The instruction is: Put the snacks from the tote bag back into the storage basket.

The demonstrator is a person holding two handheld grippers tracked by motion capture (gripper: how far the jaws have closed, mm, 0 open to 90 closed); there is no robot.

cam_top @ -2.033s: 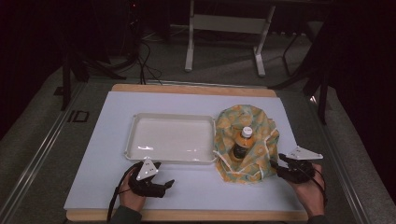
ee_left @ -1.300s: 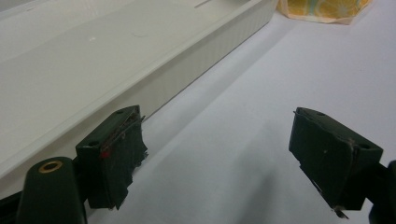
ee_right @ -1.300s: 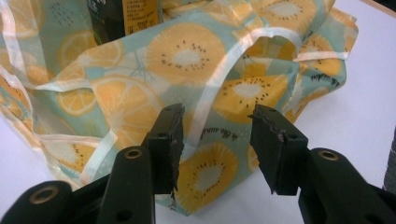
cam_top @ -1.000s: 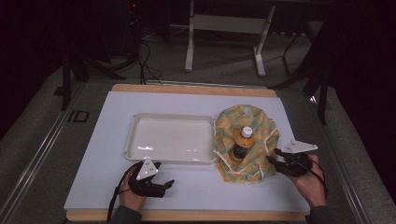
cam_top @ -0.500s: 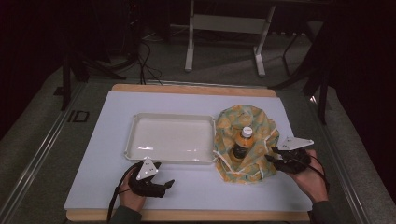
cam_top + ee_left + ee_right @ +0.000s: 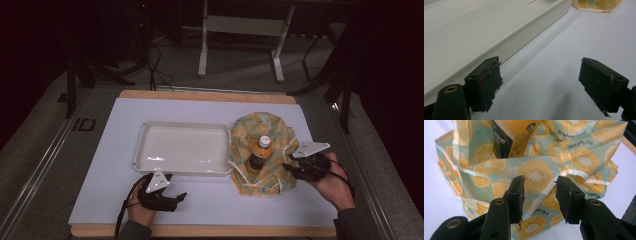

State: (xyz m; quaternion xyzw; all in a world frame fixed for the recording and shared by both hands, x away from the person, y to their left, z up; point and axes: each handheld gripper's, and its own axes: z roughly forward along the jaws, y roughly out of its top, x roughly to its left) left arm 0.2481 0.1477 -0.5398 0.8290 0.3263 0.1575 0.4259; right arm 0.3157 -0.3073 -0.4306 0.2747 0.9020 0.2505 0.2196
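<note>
Fruit-print cloth (image 6: 272, 150) lies rumpled on the right part of the desk (image 6: 210, 210), just beside the right end of the white tray (image 6: 182, 147); a juice bottle (image 6: 259, 152) stands upright in its middle, folds rising around its base. The cloth looks thin, soft and light, with a slight sheen; likely a bit slick, it will drape and slide rather than hold shape. Best hold is a raised fold or the pale-trimmed edge, well clear of the bottle, which is the heavy, tippable part: a hard pull on the cloth could topple it. Right hand-held gripper (image 6: 539, 195) is at the cloth's right edge, jaws narrowed with a gap left; they have just been closing, a fold of cloth (image 6: 536, 173) stands between them, but whether the pads actually pinch it I cannot tell. Left hand-held gripper (image 6: 539, 82) sits low on the desk by the tray's near wall (image 6: 524, 37), jaws wide apart, nothing between them. Desk top is a smooth, pale sheet over a wooden board, offering little grip. Room beyond is dark: grey floor, cables, a metal stand (image 6: 240, 40).
</note>
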